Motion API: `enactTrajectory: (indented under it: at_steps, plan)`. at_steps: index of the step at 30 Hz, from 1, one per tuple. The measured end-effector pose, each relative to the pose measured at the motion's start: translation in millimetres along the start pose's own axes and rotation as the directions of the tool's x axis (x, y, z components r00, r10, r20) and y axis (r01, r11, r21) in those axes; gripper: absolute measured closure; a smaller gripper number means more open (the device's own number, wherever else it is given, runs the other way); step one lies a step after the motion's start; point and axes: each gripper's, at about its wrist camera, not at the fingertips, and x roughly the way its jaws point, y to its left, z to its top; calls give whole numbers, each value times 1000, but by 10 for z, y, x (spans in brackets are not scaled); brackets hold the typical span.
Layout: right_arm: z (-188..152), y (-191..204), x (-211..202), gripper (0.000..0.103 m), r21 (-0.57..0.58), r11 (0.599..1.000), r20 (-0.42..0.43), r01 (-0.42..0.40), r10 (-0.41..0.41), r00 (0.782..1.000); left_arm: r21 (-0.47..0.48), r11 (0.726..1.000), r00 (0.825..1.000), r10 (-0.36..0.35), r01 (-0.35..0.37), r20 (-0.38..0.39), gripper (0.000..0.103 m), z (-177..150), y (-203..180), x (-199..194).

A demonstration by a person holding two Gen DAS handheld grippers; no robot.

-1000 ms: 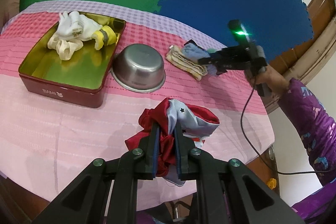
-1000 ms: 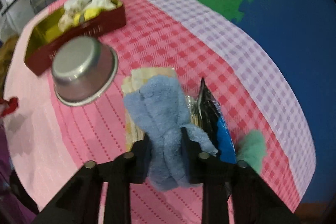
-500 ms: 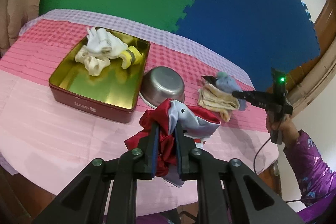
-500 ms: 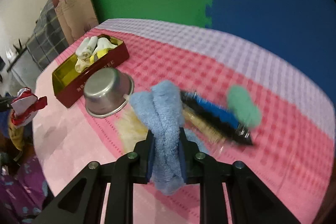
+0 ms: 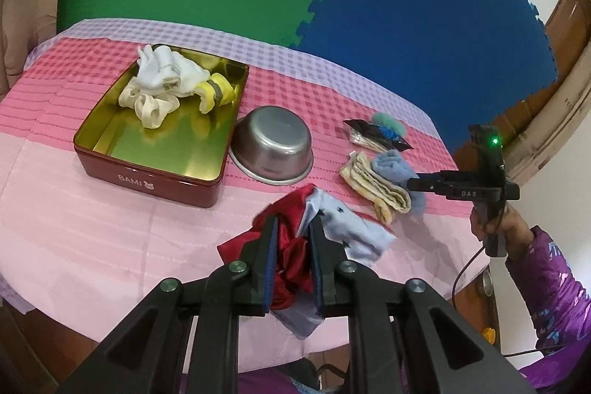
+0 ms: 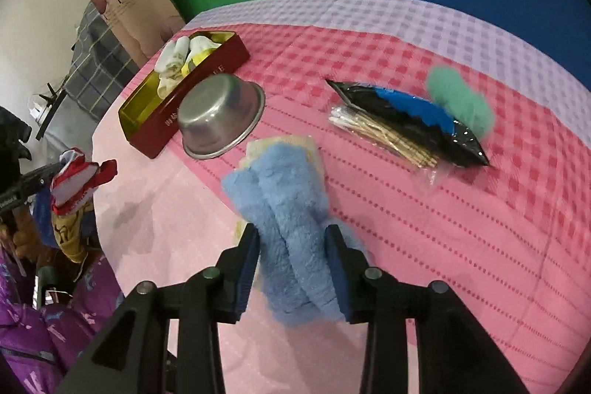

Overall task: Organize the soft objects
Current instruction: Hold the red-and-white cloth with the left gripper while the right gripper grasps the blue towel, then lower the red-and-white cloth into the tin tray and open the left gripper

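My left gripper (image 5: 291, 228) is shut on a red, white and pale blue cloth (image 5: 332, 228), held above the table's near edge. My right gripper (image 6: 293, 239) has its jaws around a fluffy blue towel (image 6: 284, 187) that rests on a folded cream cloth (image 6: 280, 141). The jaws have widened, so I cannot tell if they still grip. The blue towel (image 5: 391, 165) and cream cloth (image 5: 373, 183) also show in the left wrist view. A red tin (image 5: 147, 172) with a gold inside holds white and yellow socks (image 5: 166, 84) at the left.
An upturned steel bowl (image 5: 273, 143) sits next to the tin. A black and blue packet (image 6: 417, 117), a bag of cotton swabs (image 6: 380, 135) and a green fluffy item (image 6: 458, 98) lie at the right. The round table has a pink checked cloth (image 5: 74, 228).
My right gripper came back down with the blue towel onto the cream cloth and its jaws widened. My left gripper drifted slightly right, holding the red cloth.
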Motion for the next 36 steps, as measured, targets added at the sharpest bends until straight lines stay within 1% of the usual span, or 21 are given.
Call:
enactTrajectory:
  at_steps: [2,5,6,7,8,10,13,15,16,19,22,24,28,30,33,36]
  plan:
    - [-6,16,7,66,-8,1000,-1,8,-8,1000,-5,1000,1000,-4,4,1,89,-1,12,3]
    - [21,34,54,66,-23,999,-10,42,-43,999,-10,1000,1000,-6,6,-2,89,-8,22,4]
    - [30,50,64,69,-34,998,-7,50,-51,999,-9,1000,1000,-6,6,-3,89,-10,23,5]
    - [27,76,54,84,-47,997,-1,57,-57,998,-5,1000,1000,-5,5,-3,89,-10,21,1]
    - [29,94,42,85,-51,997,3,64,-64,998,0,1000,1000,-3,3,0,89,-7,21,-4]
    - [65,112,-26,86,-67,994,40,84,-82,996,0,1000,1000,-4,4,5,89,3,20,-14]
    - [98,147,-231,86,-60,995,100,77,-71,992,-7,1000,1000,-9,9,24,89,36,43,-40]
    - [130,195,-416,86,-54,995,157,83,-74,985,-12,1000,999,-2,3,40,89,70,68,-65]
    - [149,237,-545,86,-48,996,198,76,-65,978,-14,1000,999,0,1,47,89,92,83,-78]
    - [194,314,-806,86,-31,999,282,41,-31,959,-24,1000,997,21,-19,73,89,169,158,-137]
    - [219,370,-965,86,-13,1000,342,-7,11,940,-21,998,994,54,-52,97,89,283,253,-183]
    - [209,409,-1038,86,-1,999,379,-54,51,924,-23,997,991,78,-76,110,89,371,332,-184]
    - [163,475,-1048,86,24,994,411,-104,85,907,-34,993,986,114,-111,120,89,575,521,-116]
    - [141,498,-1038,86,32,993,418,-116,92,904,-29,991,983,136,-134,122,89,695,615,-43]
    - [85,532,-1023,86,44,990,432,-136,103,896,-28,986,978,167,-165,122,89,865,761,117]
    - [33,558,-984,86,60,986,439,-157,115,891,-48,983,977,184,-179,109,89,1006,906,340]
